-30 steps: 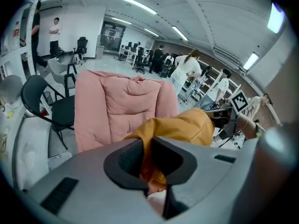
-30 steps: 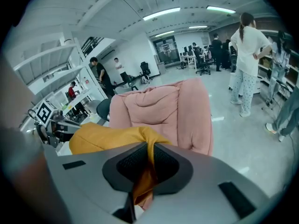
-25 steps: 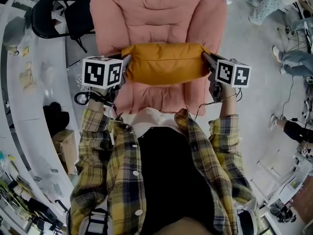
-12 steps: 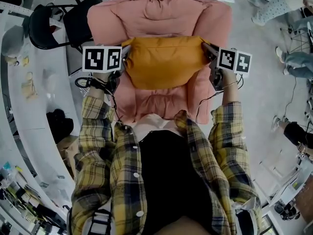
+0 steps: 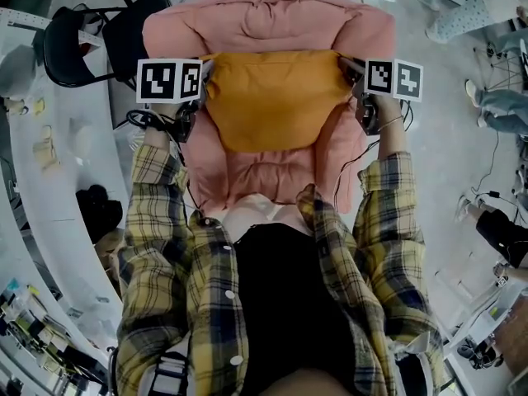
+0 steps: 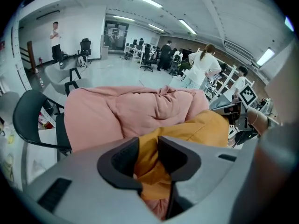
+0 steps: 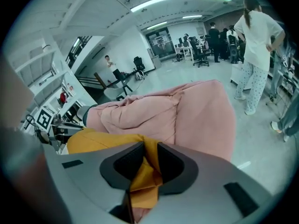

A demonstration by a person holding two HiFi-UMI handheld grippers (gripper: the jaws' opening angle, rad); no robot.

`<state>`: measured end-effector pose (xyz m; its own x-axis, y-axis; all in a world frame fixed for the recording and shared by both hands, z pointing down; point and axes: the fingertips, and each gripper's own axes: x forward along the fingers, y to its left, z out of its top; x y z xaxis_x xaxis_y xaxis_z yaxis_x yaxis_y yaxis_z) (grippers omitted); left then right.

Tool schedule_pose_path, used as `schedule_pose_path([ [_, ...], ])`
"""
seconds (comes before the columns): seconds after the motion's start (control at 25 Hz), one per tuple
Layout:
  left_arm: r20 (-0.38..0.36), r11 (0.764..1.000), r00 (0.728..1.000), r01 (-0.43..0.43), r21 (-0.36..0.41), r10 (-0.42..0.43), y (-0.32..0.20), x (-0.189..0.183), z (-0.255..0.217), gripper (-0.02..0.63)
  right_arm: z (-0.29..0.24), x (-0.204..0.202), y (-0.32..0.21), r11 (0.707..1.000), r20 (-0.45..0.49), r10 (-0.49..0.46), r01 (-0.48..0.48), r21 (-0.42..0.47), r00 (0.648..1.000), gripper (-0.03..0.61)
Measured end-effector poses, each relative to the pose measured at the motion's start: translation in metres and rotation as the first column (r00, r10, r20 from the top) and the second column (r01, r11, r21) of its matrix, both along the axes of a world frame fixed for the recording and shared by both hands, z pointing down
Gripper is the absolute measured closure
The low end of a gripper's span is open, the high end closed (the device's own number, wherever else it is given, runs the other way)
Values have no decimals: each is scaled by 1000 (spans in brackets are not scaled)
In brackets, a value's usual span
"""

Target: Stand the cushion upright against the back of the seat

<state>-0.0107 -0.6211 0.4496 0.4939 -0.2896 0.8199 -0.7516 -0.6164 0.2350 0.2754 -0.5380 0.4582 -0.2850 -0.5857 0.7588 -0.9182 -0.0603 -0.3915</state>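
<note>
The orange cushion (image 5: 272,97) sits in the pink armchair (image 5: 264,19), its long axis running side to side between the two padded arms; its top edge lies against the backrest and its bottom edge on the seat (image 5: 264,176), well short of the seat's front edge; it looks stood up and leaning back, so the placing seems all but done.

The left gripper (image 5: 206,74) has the cushion's top left corner and the right gripper (image 5: 347,67) the top right corner; neither hand is nearer, since each sits at its own end of the long axis; the cushion's bulk lies inward and below the fingers.

In both gripper views the jaws are opening at a narrow gap, with a bunched fold of orange fabric between them that touches both dark pads; a clean release probably means drawing each hand outward, past the chair's arms, so the corners are not dragged forward.

The cushion is plump and soft, in smooth woven cloth with seamed edges; the armchair is quilted, puffy and matte, and should give under the cushion's weight.
</note>
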Motion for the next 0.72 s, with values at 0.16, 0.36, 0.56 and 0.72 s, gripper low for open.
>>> schedule_pose_path([
  [0.16, 10, 997, 1000, 24, 75, -25, -17, -6, -13, 482, -2, 5, -10, 1000, -42, -13, 13, -5, 999, 484],
  [0.36, 10, 993, 999, 44, 107, -45, -24, -11, -20, 462, -11, 9, -11, 1000, -119, 9, -6, 26, 993, 468],
  [0.56, -15, 986, 996, 86, 145, -84, -27, -18, -33, 460, -24, 18, -8, 996, -144, 62, -51, 77, 988, 468],
  [0.72, -51, 977, 993, 111, 182, -104, -29, -21, -51, 460, -49, 25, -10, 985, -147, 106, -84, 150, 983, 468],
])
